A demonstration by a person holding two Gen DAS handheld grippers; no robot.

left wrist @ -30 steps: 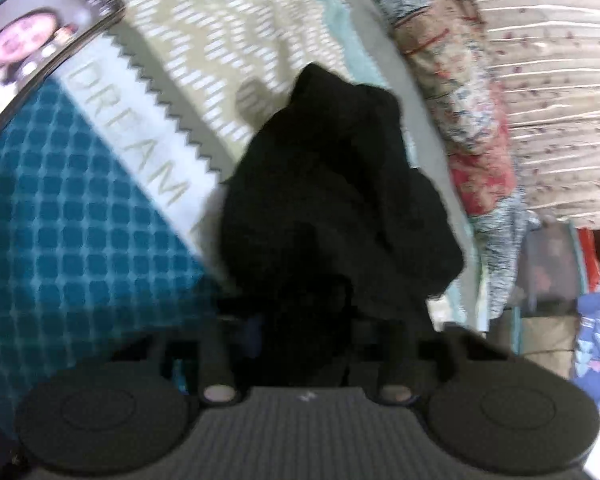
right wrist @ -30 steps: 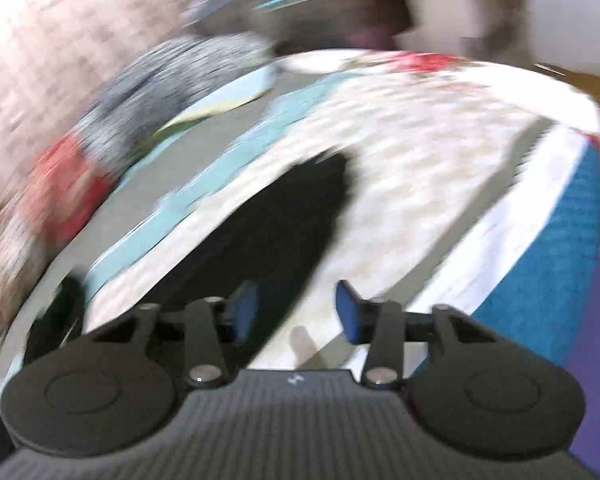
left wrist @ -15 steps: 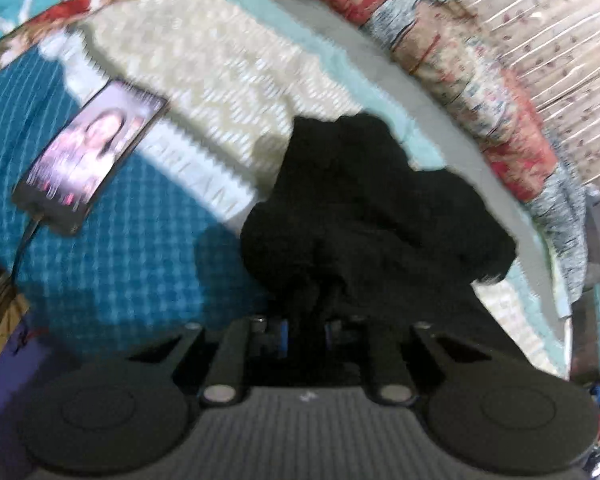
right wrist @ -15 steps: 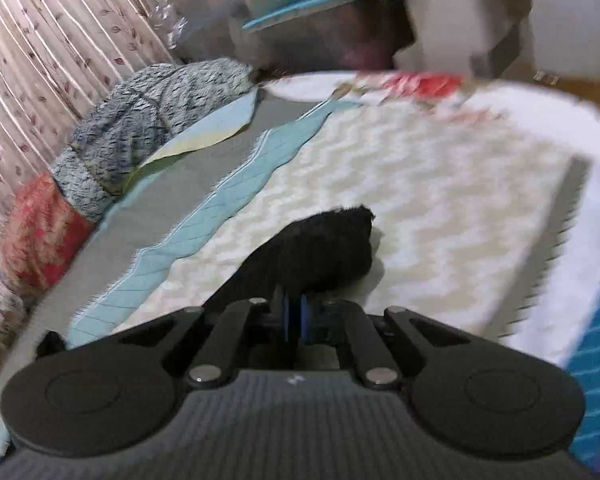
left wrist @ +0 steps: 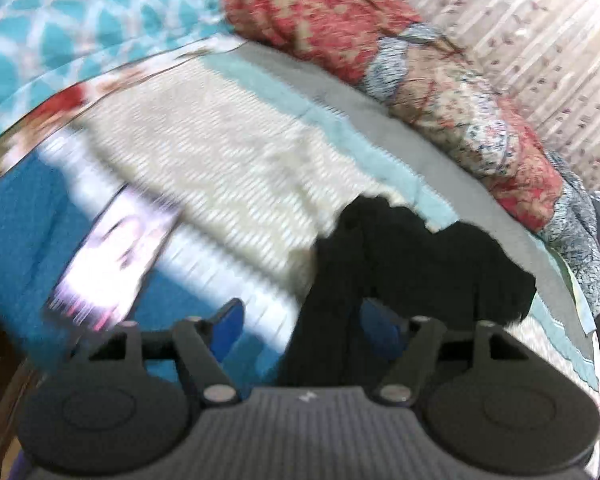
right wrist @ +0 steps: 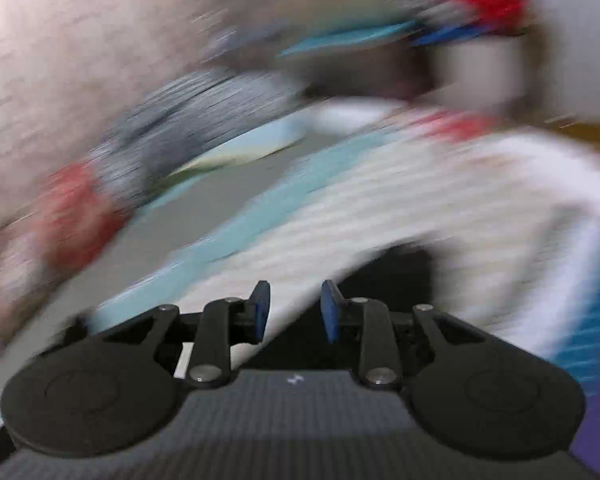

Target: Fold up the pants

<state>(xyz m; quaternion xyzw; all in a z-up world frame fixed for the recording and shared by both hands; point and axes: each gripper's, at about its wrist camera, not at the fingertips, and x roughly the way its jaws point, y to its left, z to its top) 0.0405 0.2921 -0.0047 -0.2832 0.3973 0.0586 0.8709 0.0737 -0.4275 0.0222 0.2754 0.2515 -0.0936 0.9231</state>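
Note:
The black pants (left wrist: 412, 264) lie bunched on the bed's quilt (left wrist: 228, 168). In the left wrist view my left gripper (left wrist: 306, 326) is open, its blue pads (left wrist: 228, 328) wide apart, with a fold of the pants hanging between them. In the blurred right wrist view my right gripper (right wrist: 294, 312) is open and empty. A dark end of the pants (right wrist: 392, 276) lies just beyond and below its fingers.
A lit phone (left wrist: 112, 264) lies on the blue part of the quilt at left. Patterned pillows (left wrist: 440, 80) line the far edge by a curtain (left wrist: 520, 20). A teal pillow (left wrist: 80, 24) is at top left. Stacked clutter (right wrist: 380, 32) stands past the bed.
Both grippers were shut on the pants half a second ago and have opened. Both views have swung, and the right wrist view is now heavily blurred.

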